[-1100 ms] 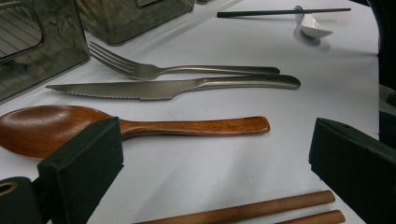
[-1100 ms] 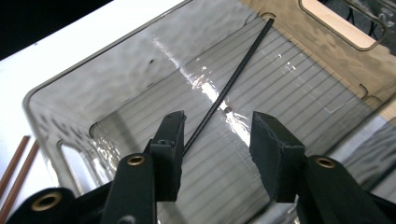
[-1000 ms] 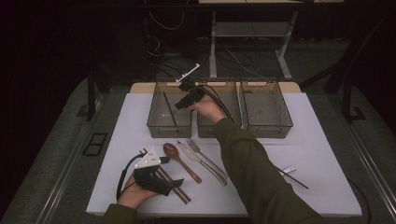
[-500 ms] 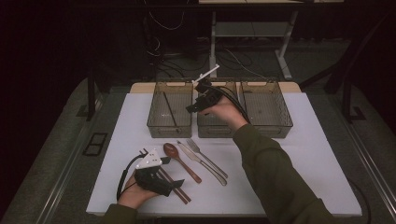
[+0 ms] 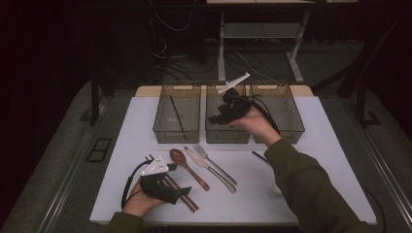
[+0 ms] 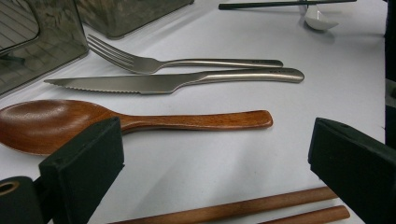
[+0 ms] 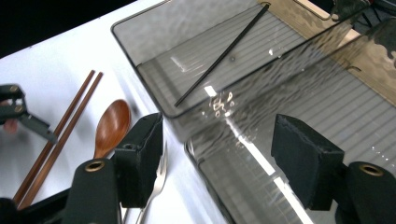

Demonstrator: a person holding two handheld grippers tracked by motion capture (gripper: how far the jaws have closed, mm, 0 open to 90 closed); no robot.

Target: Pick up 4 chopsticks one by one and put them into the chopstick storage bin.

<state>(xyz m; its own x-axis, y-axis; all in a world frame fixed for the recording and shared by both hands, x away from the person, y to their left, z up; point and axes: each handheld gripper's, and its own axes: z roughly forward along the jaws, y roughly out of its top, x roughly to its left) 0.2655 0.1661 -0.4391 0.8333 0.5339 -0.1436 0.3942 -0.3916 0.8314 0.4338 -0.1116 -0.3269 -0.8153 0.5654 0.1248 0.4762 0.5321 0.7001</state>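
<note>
Chopsticks (image 6: 243, 209) of brown wood lie on the white table (image 5: 311, 194) right under the left tool (image 5: 163, 187), which rests low with its jaws spread wide and nothing between them — the pair crosses the gap at the near edge of the left gripper view. Just beyond its jaws lies a wooden spoon (image 6: 93, 122), then a serrated steel knife (image 6: 177, 80) and a steel fork (image 6: 187, 63), side by side. Farther on, the right tool (image 5: 228, 112) hangs above the middle bin (image 5: 227, 132) of three clear bins, jaws apart and empty. To its left, the left bin (image 7: 154, 60) holds one black chopstick (image 7: 219, 56); another black chopstick (image 6: 280, 4) lies on the table beside a small white spoon (image 6: 320, 16).
</note>
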